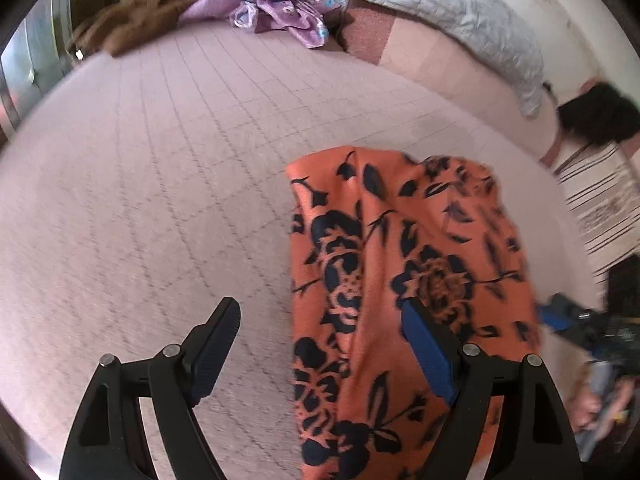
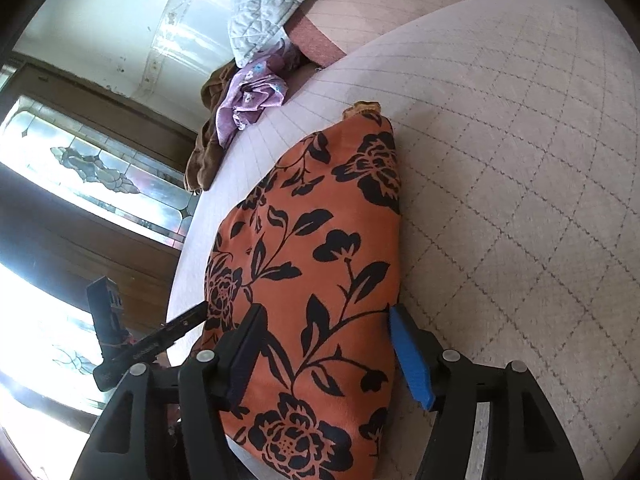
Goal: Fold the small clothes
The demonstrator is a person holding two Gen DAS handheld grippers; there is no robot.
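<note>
An orange garment with a black flower print lies on the pale quilted bed. It also shows in the right wrist view, stretched away from the camera. My left gripper is open above the garment's left edge, its right finger over the cloth. My right gripper is open, with the garment's near end lying between its two fingers. I cannot tell whether the fingers touch the cloth.
A crumpled purple flowered garment and a brown cloth lie at the bed's far end, beside a grey quilted blanket. A striped cloth lies at the right. A window lies past the bed's edge.
</note>
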